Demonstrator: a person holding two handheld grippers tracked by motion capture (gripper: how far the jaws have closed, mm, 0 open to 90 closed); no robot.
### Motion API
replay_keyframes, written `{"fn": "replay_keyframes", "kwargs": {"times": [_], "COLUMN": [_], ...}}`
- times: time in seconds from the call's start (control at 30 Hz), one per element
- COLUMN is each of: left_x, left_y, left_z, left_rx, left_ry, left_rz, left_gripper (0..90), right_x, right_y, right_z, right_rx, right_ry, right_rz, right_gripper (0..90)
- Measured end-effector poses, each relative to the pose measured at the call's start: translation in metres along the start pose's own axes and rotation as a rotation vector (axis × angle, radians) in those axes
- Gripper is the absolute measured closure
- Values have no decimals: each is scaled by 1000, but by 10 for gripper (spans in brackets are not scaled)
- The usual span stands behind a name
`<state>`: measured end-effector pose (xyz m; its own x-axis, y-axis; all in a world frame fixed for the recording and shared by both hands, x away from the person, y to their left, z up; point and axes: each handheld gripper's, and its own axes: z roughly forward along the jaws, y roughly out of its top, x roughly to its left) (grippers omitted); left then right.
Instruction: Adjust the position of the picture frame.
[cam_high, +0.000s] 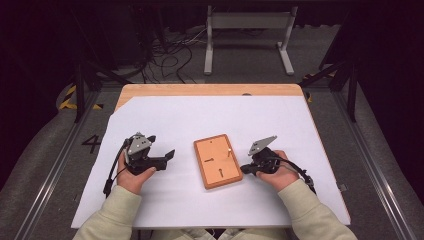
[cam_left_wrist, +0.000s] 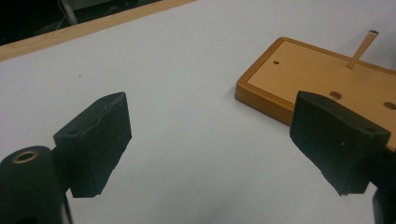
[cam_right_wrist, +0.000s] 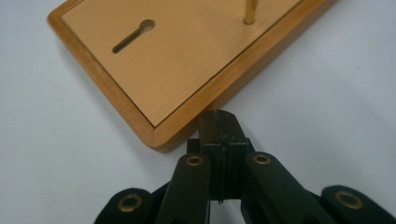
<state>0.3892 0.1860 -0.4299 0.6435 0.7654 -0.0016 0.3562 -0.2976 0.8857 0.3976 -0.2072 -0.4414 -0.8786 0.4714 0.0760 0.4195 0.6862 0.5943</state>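
Observation:
A flat wooden board (cam_high: 218, 161) with a raised rim lies mid-table on the white sheet. A thin brass peg (cam_high: 228, 151) stands near its right edge, and keyhole slots are cut in its face. My left gripper (cam_high: 169, 155) rests on the sheet left of the board, open with nothing between its jaws. In the left gripper view the board (cam_left_wrist: 322, 79) lies ahead to the right with the peg (cam_left_wrist: 362, 49) on it. My right gripper (cam_high: 245, 169) is shut and empty, its tips at the board's right rim (cam_right_wrist: 205, 98). The peg (cam_right_wrist: 251, 11) rises beyond them.
The white sheet (cam_high: 210, 117) covers most of a wooden table (cam_high: 210, 90). Cables and a white metal stand (cam_high: 247, 37) are on the floor beyond the far edge. Dark frame legs stand at both sides.

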Motion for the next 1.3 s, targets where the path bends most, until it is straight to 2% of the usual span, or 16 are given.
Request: {"fn": "replay_keyframes", "kwargs": {"times": [0.33, 0.5, 0.6, 0.8, 0.93, 1.13, 1.3], "left_x": [2, 3, 4, 6, 7, 8, 9], "left_y": [-4, -6, -8, -13, -16, -22, -26], "left_z": [-4, -8, -11, -18, -23, -33, -40], "left_rx": [4, 5, 6, 4, 4, 7, 7], "left_ry": [16, 22, 28, 45, 58, 82, 99], "left_rz": [-13, -23, -26, -39, -49, -60, -73], "left_gripper": [132, 132, 132, 132, 132, 132, 132], "right_x": [11, 16, 19, 23, 24, 22, 17], "right_y": [22, 32, 42, 56, 58, 79, 97], "right_z": [17, 25, 34, 46, 39, 12, 2], "right_rx": [35, 33, 32, 33, 18, -63, -91], "right_ry": [59, 82, 103, 126, 133, 147, 136], "right_rz": [-53, -72, -103, -120, -137, -163, -175], "right_gripper": [900, 900, 900, 900, 900, 900, 900]}}
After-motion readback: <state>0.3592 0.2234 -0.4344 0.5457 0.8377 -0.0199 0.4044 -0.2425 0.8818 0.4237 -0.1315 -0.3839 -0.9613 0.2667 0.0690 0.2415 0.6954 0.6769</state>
